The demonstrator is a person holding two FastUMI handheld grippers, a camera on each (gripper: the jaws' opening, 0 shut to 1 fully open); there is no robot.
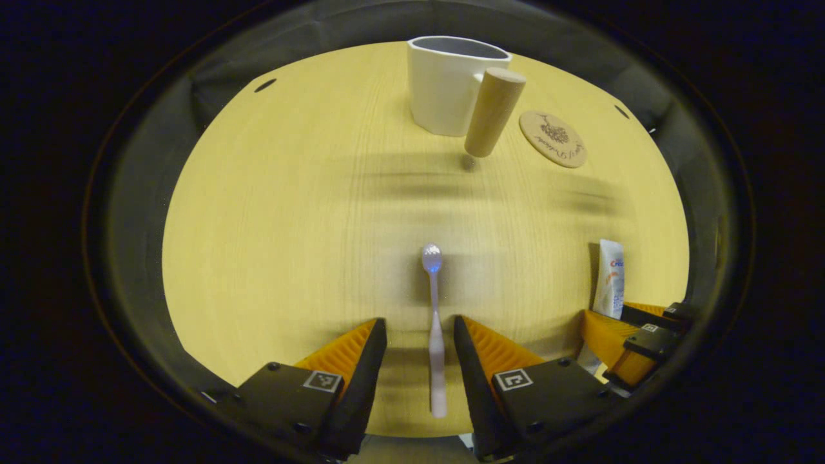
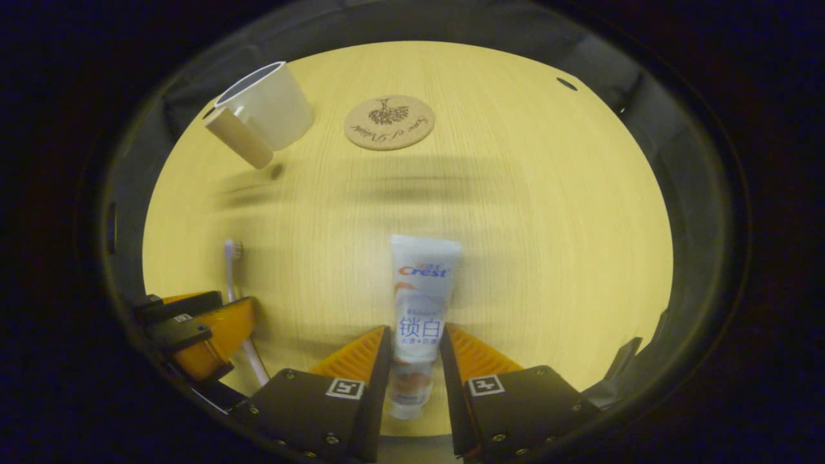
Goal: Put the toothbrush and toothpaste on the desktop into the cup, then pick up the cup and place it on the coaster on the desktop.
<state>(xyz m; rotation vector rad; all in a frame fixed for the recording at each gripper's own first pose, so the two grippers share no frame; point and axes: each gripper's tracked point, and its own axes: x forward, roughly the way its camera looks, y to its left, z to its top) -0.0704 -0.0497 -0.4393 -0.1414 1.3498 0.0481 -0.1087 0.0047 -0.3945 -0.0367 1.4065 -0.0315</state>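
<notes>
I am straddling the light, stiff, slippery toothbrush point(image 1: 436, 335) at its handle with the left gripper point(image 1: 420, 335) open, while the right gripper point(image 2: 416, 345), closing on but seemingly not yet squeezing the soft toothpaste point(image 2: 419, 316), both flat on the desk point(image 1: 277, 225), far from the cup point(image 1: 451, 84).
</notes>
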